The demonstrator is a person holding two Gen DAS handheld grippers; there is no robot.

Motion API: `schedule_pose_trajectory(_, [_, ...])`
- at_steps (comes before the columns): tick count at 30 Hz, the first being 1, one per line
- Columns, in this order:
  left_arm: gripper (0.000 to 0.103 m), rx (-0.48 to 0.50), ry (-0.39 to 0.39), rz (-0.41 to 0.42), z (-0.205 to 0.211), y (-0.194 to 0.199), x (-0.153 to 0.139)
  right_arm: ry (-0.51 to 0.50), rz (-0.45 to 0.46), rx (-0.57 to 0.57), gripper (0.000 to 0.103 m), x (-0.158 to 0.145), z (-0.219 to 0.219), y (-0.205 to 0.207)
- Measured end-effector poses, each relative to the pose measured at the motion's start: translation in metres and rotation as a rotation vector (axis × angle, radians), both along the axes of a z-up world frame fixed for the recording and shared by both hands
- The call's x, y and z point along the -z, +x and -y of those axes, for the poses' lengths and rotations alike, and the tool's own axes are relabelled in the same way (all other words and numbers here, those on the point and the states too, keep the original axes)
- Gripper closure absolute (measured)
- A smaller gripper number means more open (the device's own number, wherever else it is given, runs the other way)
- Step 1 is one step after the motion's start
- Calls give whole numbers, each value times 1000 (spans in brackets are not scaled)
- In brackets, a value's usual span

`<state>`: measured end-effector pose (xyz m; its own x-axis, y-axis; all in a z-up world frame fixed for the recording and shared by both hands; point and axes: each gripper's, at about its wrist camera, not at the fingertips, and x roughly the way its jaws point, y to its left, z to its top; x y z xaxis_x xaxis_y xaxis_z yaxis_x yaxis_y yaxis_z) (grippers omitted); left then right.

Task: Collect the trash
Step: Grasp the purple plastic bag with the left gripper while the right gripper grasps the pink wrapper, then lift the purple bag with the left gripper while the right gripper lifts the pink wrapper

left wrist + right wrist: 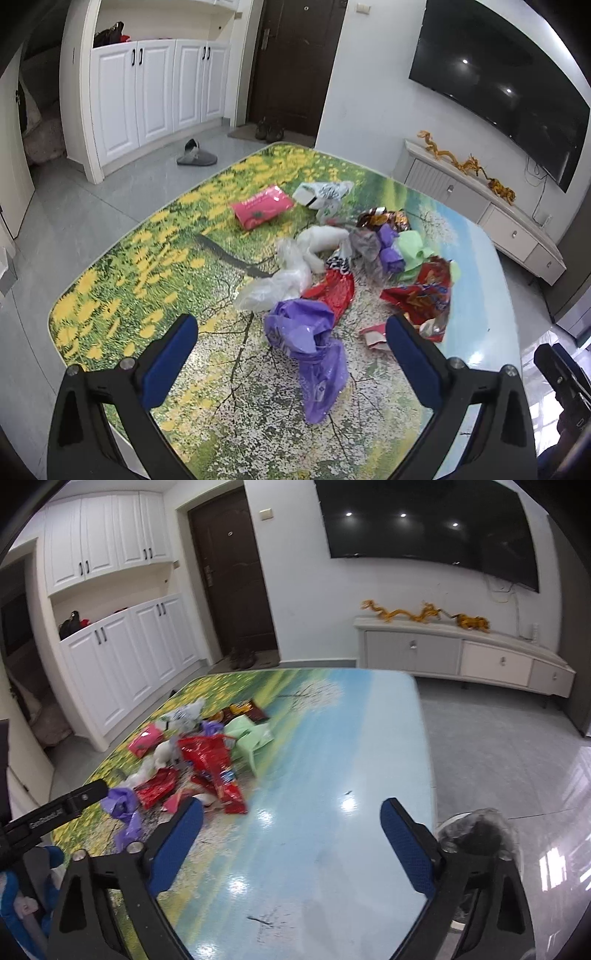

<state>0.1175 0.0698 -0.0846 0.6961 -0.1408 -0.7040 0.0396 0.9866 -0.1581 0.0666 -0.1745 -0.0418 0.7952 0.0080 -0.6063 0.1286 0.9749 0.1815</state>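
Observation:
A pile of trash lies on the picture-printed table [147,266]. A crumpled purple plastic bag [310,347] lies nearest my left gripper [291,328], which is open and empty just above and short of it. Behind it are a clear plastic bag [273,284], red foil wrappers [334,291] [421,295], a green bag [413,251] and a pink packet [260,210]. My right gripper [291,812] is open and empty above the table's bare blue part, right of the red wrapper [218,768] and purple bag [122,801].
A bin lined with a clear bag [476,830] stands on the floor by the table's right edge. A TV cabinet [461,657] runs along the far wall. White cupboards [155,92], a dark door [295,62] and a slipper [195,155] are beyond the table.

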Motion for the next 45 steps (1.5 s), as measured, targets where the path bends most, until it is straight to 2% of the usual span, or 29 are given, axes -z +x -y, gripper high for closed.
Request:
schedule_pose_trajectory(2, [3, 4, -13, -24, 1, 6, 9, 27, -17, -21, 21, 5, -1, 5])
schedule_pose_trajectory(4, [6, 8, -21, -38, 1, 11, 16, 61, -31, -61, 34, 10, -4, 14])
schedule_pose_trajectory(7, [10, 17, -38, -56, 2, 17, 24, 99, -51, -117, 46, 15, -7, 27])
schedule_pose_trajectory(10, [13, 26, -56, -66, 2, 21, 29, 145, -52, -206, 52, 15, -17, 37])
schedule_pose_trajectory(13, [17, 36, -70, -76, 1, 26, 36, 167, -52, -306, 52, 16, -35, 46])
schedule_pose_trajectory(17, [28, 46, -74, -95, -2, 31, 45, 177, -60, -411, 52, 18, -59, 61])
schedule_pose_trajectory(24, [43, 72, -97, -104, -8, 33, 50, 155, -94, -459, 52, 30, -76, 97])
schedule_pose_trajectory(33, [47, 119, -113, -76, -14, 19, 45, 133, -164, -515, 52, 54, -77, 111])
schedule_pose_trajectory(40, [47, 114, -97, -51, -19, 9, 35, 55, -197, -555, 40, 64, -84, 97])
schedule_pose_trajectory(45, [47, 113, -90, -43, -21, 4, 32, 30, -200, -547, 39, 68, -83, 83])
